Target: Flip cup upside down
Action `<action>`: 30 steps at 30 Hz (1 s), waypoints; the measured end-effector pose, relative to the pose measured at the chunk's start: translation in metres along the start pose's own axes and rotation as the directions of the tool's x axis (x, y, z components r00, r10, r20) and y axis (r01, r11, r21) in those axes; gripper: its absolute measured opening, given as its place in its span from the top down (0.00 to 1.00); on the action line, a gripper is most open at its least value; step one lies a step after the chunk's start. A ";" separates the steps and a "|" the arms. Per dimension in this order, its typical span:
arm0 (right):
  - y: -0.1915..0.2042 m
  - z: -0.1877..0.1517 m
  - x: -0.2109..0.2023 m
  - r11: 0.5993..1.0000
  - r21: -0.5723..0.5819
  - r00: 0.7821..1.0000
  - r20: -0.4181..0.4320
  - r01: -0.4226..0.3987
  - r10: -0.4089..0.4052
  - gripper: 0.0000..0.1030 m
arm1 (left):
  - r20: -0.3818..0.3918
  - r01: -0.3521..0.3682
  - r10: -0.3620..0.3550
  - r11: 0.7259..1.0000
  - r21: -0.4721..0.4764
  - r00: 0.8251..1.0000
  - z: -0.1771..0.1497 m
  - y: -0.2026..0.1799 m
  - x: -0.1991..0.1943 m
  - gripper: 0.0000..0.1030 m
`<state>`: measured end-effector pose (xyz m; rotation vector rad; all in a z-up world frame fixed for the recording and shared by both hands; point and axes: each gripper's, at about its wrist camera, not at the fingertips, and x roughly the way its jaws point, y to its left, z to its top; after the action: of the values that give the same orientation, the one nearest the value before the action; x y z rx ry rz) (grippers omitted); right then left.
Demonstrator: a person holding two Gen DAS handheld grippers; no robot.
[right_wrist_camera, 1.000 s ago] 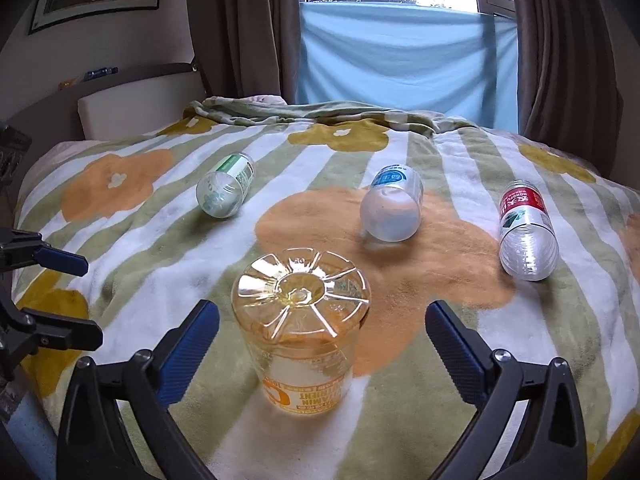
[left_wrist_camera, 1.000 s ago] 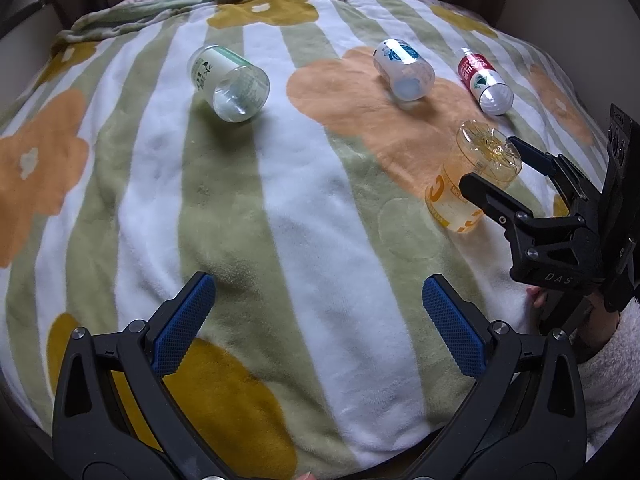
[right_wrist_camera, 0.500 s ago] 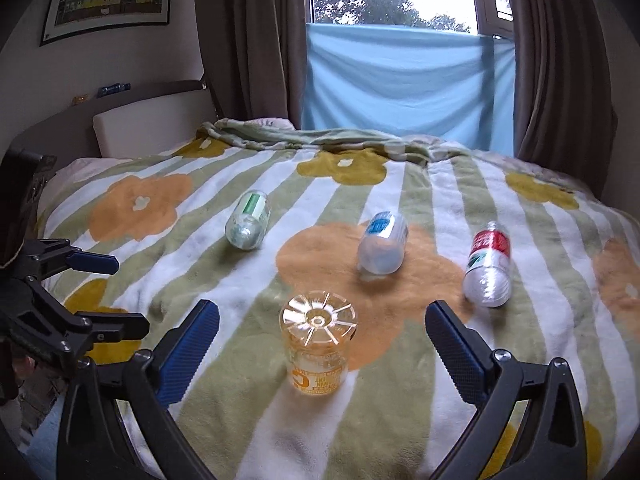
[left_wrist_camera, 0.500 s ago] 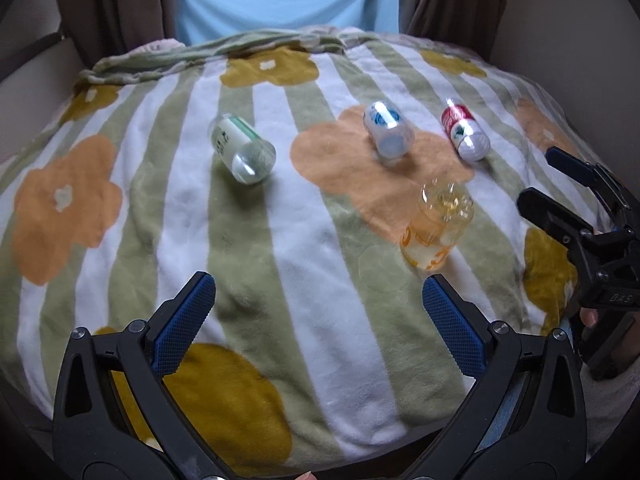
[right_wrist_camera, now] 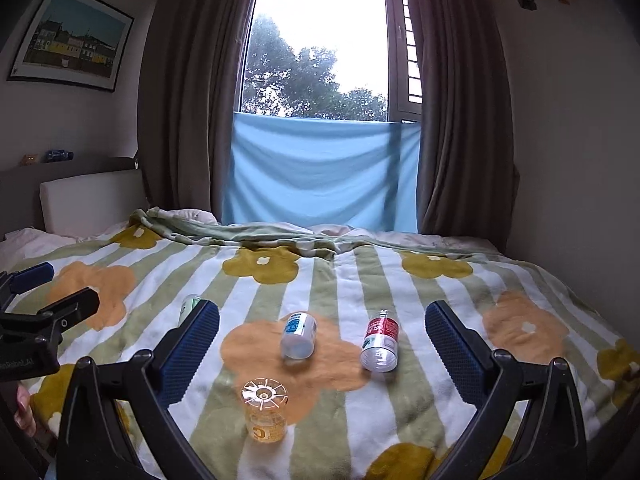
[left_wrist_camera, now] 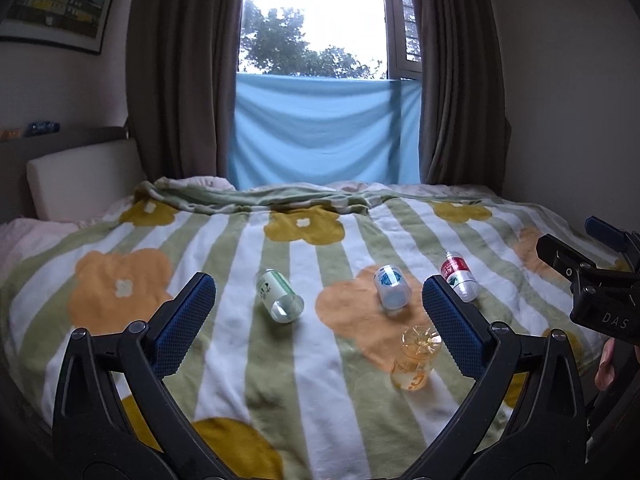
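A clear orange cup [left_wrist_camera: 414,358] stands upside down, base up, on the flowered blanket [left_wrist_camera: 224,320]; it also shows in the right wrist view [right_wrist_camera: 264,410]. My left gripper [left_wrist_camera: 318,328] is open and empty, held back well short of the cup. My right gripper [right_wrist_camera: 322,354] is open and empty too, behind and above the cup. The right gripper appears at the right edge of the left wrist view [left_wrist_camera: 592,276], and the left gripper at the left edge of the right wrist view [right_wrist_camera: 36,320].
Three clear cups lie on their sides on the blanket: a green-labelled one [left_wrist_camera: 280,297], a blue-labelled one [left_wrist_camera: 391,292] and a red-labelled one [left_wrist_camera: 460,282]. A headboard cushion [left_wrist_camera: 84,180] is at the left; curtains and a window [left_wrist_camera: 320,40] are behind.
Both grippers have pulled back and up away from the upside-down cup, and both views have tilted up to show the window. The cups have not moved.
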<state>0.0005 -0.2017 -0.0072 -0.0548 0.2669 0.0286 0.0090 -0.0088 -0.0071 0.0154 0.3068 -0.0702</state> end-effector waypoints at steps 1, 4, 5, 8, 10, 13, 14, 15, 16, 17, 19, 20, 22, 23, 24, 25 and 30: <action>-0.002 -0.002 -0.001 1.000 0.003 1.000 0.002 0.003 -0.003 0.00 | 0.006 -0.004 0.004 1.000 0.002 1.000 0.000 0.000 -0.002 0.00; -0.003 -0.004 -0.004 1.000 0.000 1.000 0.008 0.008 -0.008 0.00 | 0.015 -0.009 0.009 1.000 -0.007 1.000 -0.001 0.002 -0.006 0.00; -0.002 -0.006 -0.004 1.000 -0.005 1.000 0.009 0.013 -0.013 0.00 | 0.016 -0.009 0.009 1.000 -0.011 1.000 -0.001 0.003 -0.008 0.00; -0.001 -0.007 -0.003 1.000 -0.015 1.000 0.004 0.023 -0.022 0.00 | 0.025 -0.013 0.014 1.000 -0.017 1.000 -0.002 0.005 -0.011 0.00; -0.002 -0.008 -0.003 1.000 -0.012 1.000 0.004 0.025 -0.025 0.00 | 0.028 -0.019 0.019 1.000 -0.016 0.999 -0.003 0.006 -0.012 0.00; -0.004 -0.008 -0.003 1.000 0.008 1.000 0.001 0.013 -0.013 0.00 | 0.032 -0.022 0.023 1.000 -0.018 0.999 -0.005 0.006 -0.013 0.00; -0.005 -0.008 -0.003 1.000 0.013 1.000 0.001 0.012 -0.012 0.00 | 0.032 -0.023 0.024 1.000 -0.018 0.999 -0.005 0.006 -0.013 0.00; -0.006 -0.008 -0.003 1.000 0.015 1.000 0.000 0.012 -0.012 0.00 | 0.033 -0.025 0.026 1.000 -0.018 0.999 -0.005 0.006 -0.013 0.00; -0.006 -0.008 -0.003 1.000 0.015 1.000 0.001 0.014 -0.014 0.00 | 0.034 -0.026 0.026 0.999 -0.019 0.999 -0.005 0.007 -0.013 0.00; -0.006 -0.008 -0.004 1.000 0.015 1.000 0.002 0.014 -0.014 0.00 | 0.034 -0.026 0.027 0.999 -0.021 0.999 -0.005 0.007 -0.014 0.00; -0.007 -0.008 -0.004 1.000 0.017 1.000 0.002 0.013 -0.013 0.00 | 0.034 -0.026 0.026 0.999 -0.027 0.999 -0.005 0.008 -0.014 0.00; -0.007 -0.008 -0.004 1.000 0.016 1.000 0.003 0.014 -0.014 0.00 | 0.036 -0.026 0.027 0.999 -0.030 0.999 -0.005 0.008 -0.014 0.00; -0.007 -0.009 -0.004 1.000 0.010 1.000 0.003 0.018 -0.018 0.00 | 0.036 -0.028 0.029 0.999 -0.030 0.999 -0.006 0.009 -0.014 0.00; -0.007 -0.009 -0.004 1.000 0.008 1.000 0.003 0.019 -0.019 0.00 | 0.036 -0.030 0.031 0.999 -0.030 0.999 -0.006 0.009 -0.014 0.00; -0.007 -0.009 -0.003 1.000 0.008 1.000 0.003 0.020 -0.020 0.00 | 0.038 -0.031 0.032 0.999 -0.029 0.999 -0.006 0.009 -0.015 0.00; -0.007 -0.009 -0.003 1.000 0.010 1.000 0.002 0.018 -0.018 0.00 | 0.037 -0.030 0.031 0.999 -0.030 0.999 -0.006 0.009 -0.015 0.00; -0.008 -0.009 -0.003 1.000 0.017 1.000 0.000 0.013 -0.013 0.00 | 0.046 -0.030 0.032 0.999 -0.028 0.998 -0.005 0.009 -0.016 0.00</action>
<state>-0.0042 -0.2100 -0.0152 -0.0396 0.2669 0.0138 -0.0072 0.0010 -0.0068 -0.0080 0.2613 -0.0356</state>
